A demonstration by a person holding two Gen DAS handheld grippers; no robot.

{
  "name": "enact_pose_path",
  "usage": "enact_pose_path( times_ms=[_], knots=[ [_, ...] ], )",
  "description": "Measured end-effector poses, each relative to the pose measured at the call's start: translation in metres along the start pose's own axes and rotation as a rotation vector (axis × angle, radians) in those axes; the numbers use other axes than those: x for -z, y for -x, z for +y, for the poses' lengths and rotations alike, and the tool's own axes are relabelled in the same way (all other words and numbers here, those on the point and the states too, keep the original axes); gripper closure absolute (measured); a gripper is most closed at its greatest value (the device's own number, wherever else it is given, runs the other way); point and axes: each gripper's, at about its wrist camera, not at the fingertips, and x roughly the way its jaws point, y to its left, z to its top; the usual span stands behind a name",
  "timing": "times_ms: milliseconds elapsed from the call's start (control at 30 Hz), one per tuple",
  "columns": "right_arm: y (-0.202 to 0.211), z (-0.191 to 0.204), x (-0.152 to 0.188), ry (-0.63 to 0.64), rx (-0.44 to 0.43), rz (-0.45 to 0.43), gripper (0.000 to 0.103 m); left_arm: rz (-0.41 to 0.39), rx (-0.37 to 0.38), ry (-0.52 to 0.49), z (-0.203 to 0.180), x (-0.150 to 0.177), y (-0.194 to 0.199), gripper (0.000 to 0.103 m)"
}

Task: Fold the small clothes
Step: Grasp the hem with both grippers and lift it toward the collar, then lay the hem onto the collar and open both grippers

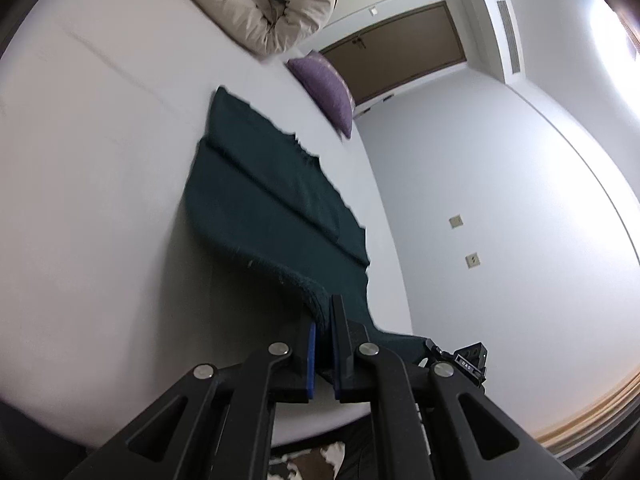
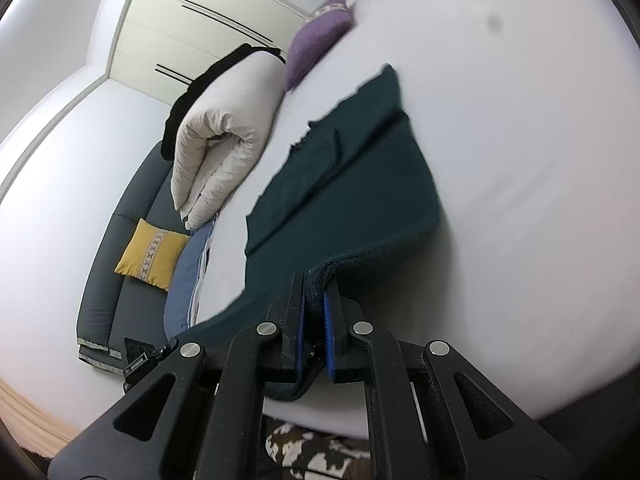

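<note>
A dark green knit garment (image 1: pixel 264 192) lies spread on the white bed (image 1: pixel 88 168), partly folded in long panels. My left gripper (image 1: pixel 323 320) is shut on the garment's near edge and lifts it off the sheet. In the right wrist view the same garment (image 2: pixel 360 168) runs away from me, and my right gripper (image 2: pixel 316 292) is shut on the thick rolled hem of its near edge. The right gripper's body (image 1: pixel 464 360) shows low right in the left wrist view; the left one (image 2: pixel 140 356) shows low left in the right wrist view.
A rolled beige duvet (image 1: pixel 260 0) and a purple cushion (image 1: pixel 328 92) lie at the far end of the bed. A grey sofa (image 2: pixel 120 208) with a yellow cushion (image 2: pixel 152 254) stands beside the bed. A patterned rug (image 2: pixel 320 456) lies below the bed's near edge.
</note>
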Motion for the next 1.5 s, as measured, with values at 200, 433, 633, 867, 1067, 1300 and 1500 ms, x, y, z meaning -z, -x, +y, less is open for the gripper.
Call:
enact_pose_path(
  times_ms=[200,433,633,867,1067,1300,1500],
  knots=[
    [-0.022,0.029,-0.058,0.034,-0.013,-0.048,0.096,-0.058,0.028,0.034,0.002,-0.05,-0.016,0.096],
    [-0.07,0.044,-0.137,0.028,0.002,-0.104,0.096,-0.102,0.003,0.079,0.019,-0.121,-0.057,0.096],
    [-0.123,0.036,-0.201,-0.008,0.048,-0.151,0.096,-0.122,-0.041,0.102,0.035,-0.179,-0.101,0.096],
    [-0.188,0.013,-0.259,-0.024,0.145,-0.168,0.097,-0.122,-0.126,0.089,0.048,-0.23,-0.16,0.096],
    [-0.241,-0.015,-0.296,-0.051,0.222,-0.155,0.097,-0.116,-0.201,0.091,0.07,-0.259,-0.202,0.096],
    [-0.289,-0.047,-0.32,-0.075,0.362,-0.157,0.05,-0.069,-0.302,0.088,0.093,-0.271,-0.241,0.067],
    [-0.287,-0.046,-0.315,-0.015,0.411,-0.182,0.048,-0.118,-0.305,0.031,0.078,-0.265,-0.219,0.048]
  ],
)
